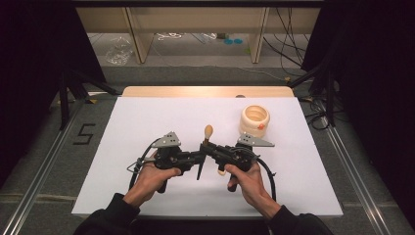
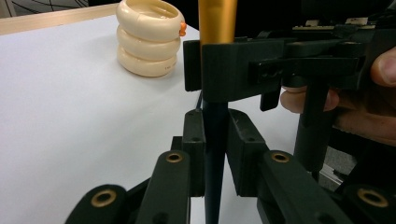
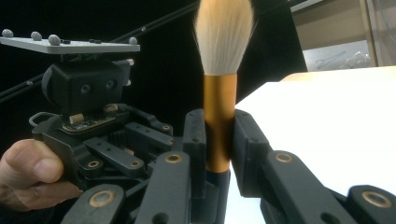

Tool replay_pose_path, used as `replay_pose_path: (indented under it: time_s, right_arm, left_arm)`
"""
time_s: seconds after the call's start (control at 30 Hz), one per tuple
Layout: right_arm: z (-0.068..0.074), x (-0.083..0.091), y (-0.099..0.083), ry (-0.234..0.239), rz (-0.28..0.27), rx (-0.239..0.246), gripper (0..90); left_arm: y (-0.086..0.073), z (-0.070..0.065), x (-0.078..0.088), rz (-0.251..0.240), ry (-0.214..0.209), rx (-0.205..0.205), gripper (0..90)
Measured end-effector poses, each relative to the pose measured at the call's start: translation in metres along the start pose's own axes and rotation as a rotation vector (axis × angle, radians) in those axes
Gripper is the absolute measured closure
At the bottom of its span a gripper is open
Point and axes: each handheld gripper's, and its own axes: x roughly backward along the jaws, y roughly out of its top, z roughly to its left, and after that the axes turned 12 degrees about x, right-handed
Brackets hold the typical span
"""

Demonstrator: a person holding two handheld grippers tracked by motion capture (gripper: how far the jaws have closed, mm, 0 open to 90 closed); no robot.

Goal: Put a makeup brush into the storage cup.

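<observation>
Above the white counter [image 1: 147,127], near its front half, a makeup brush [image 1: 205,147] stands upright between the two tongs, which meet tip to tip at the middle. Its pale bristle head points up and its thin dark handle points down toward the counter.

Seen from the left tongs' own camera, the left tongs [image 2: 216,140] are closed on the brush's dark handle [image 2: 215,154], one pad on each side of it, and the handle runs straight down between them. Just above them in that view the right tongs [image 2: 219,70] cross in front and clamp the brush where the gold ferrule [image 2: 217,21] meets the handle.

From the right tongs' own camera, the right tongs [image 3: 218,140] press on the lower part of the gold ferrule [image 3: 219,121], with the cream bristles [image 3: 223,35] fanning out above. The left gripper body [image 3: 86,88], with its grey plate on top, sits just to the left there, a thumb resting on it.

Both of the person's hands, left hand [image 1: 154,176] and right hand [image 1: 247,178], grip the handles from the near edge of the counter, sleeves dark.

Farther back and to the right on the counter, well apart from the brush, stands a cream stack of three rings [image 1: 255,120] with a small orange piece on its side.
</observation>
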Motion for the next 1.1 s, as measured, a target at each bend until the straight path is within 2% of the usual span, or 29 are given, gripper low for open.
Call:
replay_pose_path:
  time_s: [0.2, 0.23, 0.27, 0.33, 0.4, 0.43, 0.53, 0.57, 0.6, 0.7, 0.77, 0.8, 0.9, 1.0, 1.03, 1.1]
  right_arm:
    - [0.0, -0.001, 0.002, 0.004, 0.01, 0.038, 77.6]
    - [0.001, -0.001, 0.002, 0.008, 0.017, 0.041, 77.6]
    - [0.001, -0.001, 0.002, 0.008, 0.017, 0.041, 77.6]
    - [0.002, -0.001, 0.003, 0.007, 0.023, 0.056, 77.6]
    - [0.001, 0.001, 0.005, 0.0, 0.034, 0.076, 77.6]
    - [0.0, 0.002, 0.006, -0.005, 0.021, 0.079, 77.6]
    - [-0.003, 0.006, 0.01, -0.028, 0.018, 0.098, 77.6]
    - [-0.003, 0.006, 0.01, -0.028, 0.018, 0.098, 77.6]
    - [-0.005, 0.006, 0.01, -0.035, 0.013, 0.119, 77.6]
    - [-0.006, 0.009, 0.012, -0.052, 0.027, 0.122, 77.6]
    - [-0.008, 0.01, 0.013, -0.067, 0.025, 0.156, 77.6]
    - [-0.009, 0.011, 0.014, -0.07, 0.024, 0.172, 77.6]
    - [-0.011, 0.013, 0.017, -0.086, 0.03, 0.173, 77.6]
    - [-0.014, 0.015, 0.018, -0.105, 0.042, 0.212, 77.6]
    - [-0.015, 0.017, 0.02, -0.115, 0.055, 0.22, 77.6]
    - [-0.016, 0.018, 0.021, -0.127, 0.043, 0.233, 77.6]
  left_arm:
    - [0.0, 0.0, -0.001, 0.005, -0.016, 0.013, 76.4]
    - [-0.001, 0.001, -0.002, 0.009, -0.024, 0.01, 70.1]
    - [-0.001, 0.0, -0.002, 0.01, -0.02, 0.007, 70.1]
    - [-0.001, 0.0, -0.001, 0.02, -0.009, -0.005, 61.7]
    - [-0.002, -0.001, 0.0, 0.032, 0.022, -0.004, 51.0]
    - [-0.002, -0.001, 0.0, 0.034, 0.029, -0.004, 46.2]
    - [-0.004, 0.0, 0.004, 0.037, 0.05, -0.026, 38.2]
    - [-0.006, 0.0, 0.006, 0.038, 0.06, -0.033, 38.2]
    - [-0.008, 0.002, 0.008, 0.049, 0.078, -0.041, 37.2]
    - [-0.014, 0.005, 0.013, 0.048, 0.109, -0.048, 33.7]
    - [-0.019, 0.01, 0.018, 0.052, 0.129, -0.049, 32.7]
    - [-0.022, 0.012, 0.021, 0.043, 0.145, -0.051, 32.2]
    - [-0.027, 0.017, 0.029, 0.032, 0.186, -0.045, 30.9]
    - [-0.032, 0.02, 0.035, 0.013, 0.222, -0.058, 29.2]
    - [-0.032, 0.021, 0.036, 0.008, 0.226, -0.062, 28.5]
    - [-0.034, 0.021, 0.038, -0.009, 0.239, -0.075, 27.5]
